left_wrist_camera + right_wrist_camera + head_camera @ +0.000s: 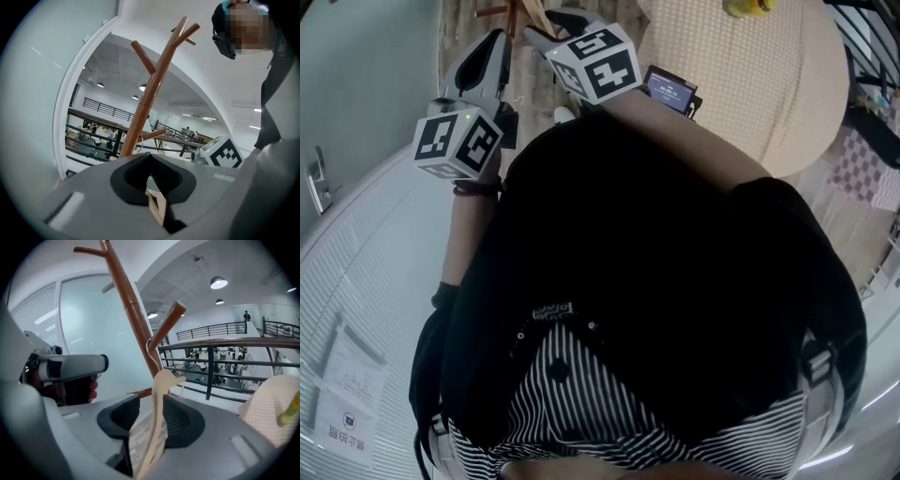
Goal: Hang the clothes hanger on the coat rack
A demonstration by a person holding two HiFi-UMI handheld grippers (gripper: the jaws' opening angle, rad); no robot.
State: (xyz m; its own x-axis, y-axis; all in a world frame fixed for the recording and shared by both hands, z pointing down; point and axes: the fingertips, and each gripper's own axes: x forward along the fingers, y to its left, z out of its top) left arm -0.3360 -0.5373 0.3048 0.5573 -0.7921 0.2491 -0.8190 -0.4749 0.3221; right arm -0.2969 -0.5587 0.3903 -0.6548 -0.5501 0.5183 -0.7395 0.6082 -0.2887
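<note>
Hanging by its hook from a peg (168, 322) of the wooden coat rack (133, 310), the clothes hanger (159, 394) stands between the right tool's (151, 404) released jaws, the peg apparently bearing it; left tool (152, 180) clenched, empty.

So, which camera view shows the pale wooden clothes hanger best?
The right gripper view: the pale wooden clothes hanger stands inside the open right gripper, its metal hook at a branch of the brown wooden coat rack. The other two views do not show it clearly.

wall (140, 18): white, curved | railing (225, 363): black | ceiling lamps (219, 282): lit
</note>
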